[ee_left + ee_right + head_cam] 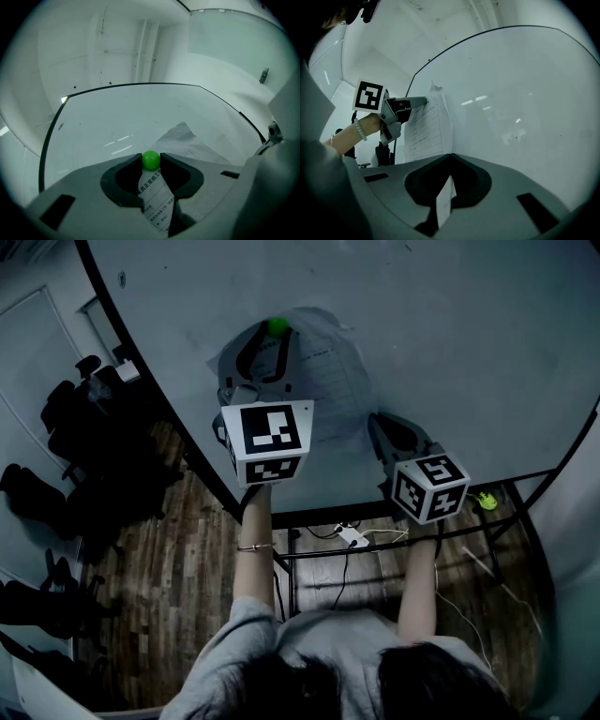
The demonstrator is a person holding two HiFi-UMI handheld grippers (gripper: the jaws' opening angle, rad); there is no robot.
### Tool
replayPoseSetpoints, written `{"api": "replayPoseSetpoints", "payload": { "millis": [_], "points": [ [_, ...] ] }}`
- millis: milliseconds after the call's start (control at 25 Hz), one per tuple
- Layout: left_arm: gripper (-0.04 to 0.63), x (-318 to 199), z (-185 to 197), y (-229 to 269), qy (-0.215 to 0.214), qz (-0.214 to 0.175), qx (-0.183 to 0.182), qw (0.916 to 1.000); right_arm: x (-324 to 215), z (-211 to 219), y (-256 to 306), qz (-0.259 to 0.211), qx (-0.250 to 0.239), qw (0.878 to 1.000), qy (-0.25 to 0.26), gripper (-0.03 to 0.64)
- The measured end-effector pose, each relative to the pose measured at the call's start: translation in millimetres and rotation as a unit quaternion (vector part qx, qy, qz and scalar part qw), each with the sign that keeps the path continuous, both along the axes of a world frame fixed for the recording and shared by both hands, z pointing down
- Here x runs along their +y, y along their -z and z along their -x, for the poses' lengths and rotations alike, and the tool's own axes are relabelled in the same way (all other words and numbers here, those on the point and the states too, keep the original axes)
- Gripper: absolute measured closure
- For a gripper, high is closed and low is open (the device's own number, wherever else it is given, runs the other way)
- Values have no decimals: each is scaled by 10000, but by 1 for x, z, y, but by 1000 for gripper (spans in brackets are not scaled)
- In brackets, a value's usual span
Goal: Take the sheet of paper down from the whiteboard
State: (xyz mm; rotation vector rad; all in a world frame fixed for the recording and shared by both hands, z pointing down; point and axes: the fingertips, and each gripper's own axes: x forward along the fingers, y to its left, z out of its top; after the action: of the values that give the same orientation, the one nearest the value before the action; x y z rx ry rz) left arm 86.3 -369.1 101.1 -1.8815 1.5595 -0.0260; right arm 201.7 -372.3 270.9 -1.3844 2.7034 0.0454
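Observation:
A printed sheet of paper (333, 381) hangs on the whiteboard (450, 334), pinned at its top by a small green ball magnet (277, 326). My left gripper (275, 334) is shut on that magnet; in the left gripper view the green magnet (150, 160) sits squeezed between the two jaw tips, with the paper (180, 138) behind it. My right gripper (380, 418) is at the sheet's lower right corner, shut on the paper's edge. In the right gripper view the right gripper (451, 154) has its tips together, and a strip of the paper (445, 199) runs down between the jaws.
The whiteboard's dark frame (412, 507) runs along its lower edge, with a small green object (486, 501) resting on it. Under it a power strip and cables (353, 537) lie on the wooden floor. Dark office chairs (70, 409) stand to the left.

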Motion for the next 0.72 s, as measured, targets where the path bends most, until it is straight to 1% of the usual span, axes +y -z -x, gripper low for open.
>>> {"api": "replayPoseSetpoints", "payload": {
  "millis": [240, 520, 600, 720],
  "points": [
    [483, 3, 2, 0, -62, 23, 120, 9999, 3, -2, -7, 165, -50, 9999, -16, 615],
    [483, 4, 2, -1, -78, 29, 225, 9997, 3, -15, -25, 452, -2, 9988, -193, 615],
    [483, 4, 2, -1, -75, 26, 242, 9997, 4, -17, -26, 476, -89, 9987, -160, 615],
    [483, 4, 2, 0, -77, 33, 274, 9996, 4, -19, -26, 488, -51, 9986, -200, 615]
  ]
}}
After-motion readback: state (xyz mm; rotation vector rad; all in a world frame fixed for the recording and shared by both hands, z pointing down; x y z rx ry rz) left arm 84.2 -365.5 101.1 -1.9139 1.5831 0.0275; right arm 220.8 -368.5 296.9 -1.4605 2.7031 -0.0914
